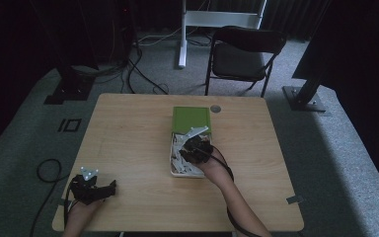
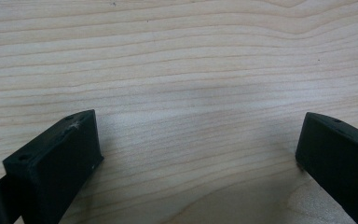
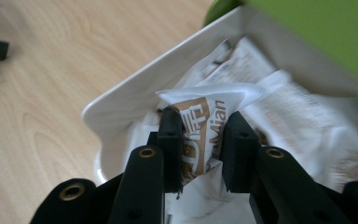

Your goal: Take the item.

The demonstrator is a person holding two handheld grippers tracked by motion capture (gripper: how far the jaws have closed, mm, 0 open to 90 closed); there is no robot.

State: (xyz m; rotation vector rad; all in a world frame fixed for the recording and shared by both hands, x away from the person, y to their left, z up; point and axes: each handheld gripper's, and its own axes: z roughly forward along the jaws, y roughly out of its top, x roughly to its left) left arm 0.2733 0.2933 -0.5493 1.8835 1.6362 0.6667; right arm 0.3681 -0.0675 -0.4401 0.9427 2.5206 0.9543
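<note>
Right gripper [image 3: 200, 140] is clamped on a white packet [image 3: 205, 121] with brown print, the two black jaws pressing it from either side in the lower middle of the right gripper view. The packet stands up between the jaws, its crumpled top flaring above them at the frame's centre. It sits among other white packets [image 3: 303, 116] inside a white box [image 3: 135, 93], whose rim runs from the left centre up toward the top of that frame. A green lid [image 3: 326, 32] fills the upper right corner there, blurred and close.

In the high view the right gripper [image 1: 196, 148] is over the box [image 1: 175, 173] at the middle of the frame, with the hand [image 1: 212, 165] and forearm coming up from the bottom edge. The lid [image 1: 191, 120] lies just above the box's open part, toward the table's far edge. Whether lid and box are joined cannot be told.

Left gripper [image 1: 109, 189] rests at the lower left of the high view, near the table's [image 1: 128, 128] front edge and well apart from the box. Its jaws stand wide apart, nothing between them; the left gripper view shows them at the lower left and lower right corners with bare wood [image 2: 191, 70] between.

A black chair [image 1: 244, 54] stands beyond the table at the upper centre of the high view.
</note>
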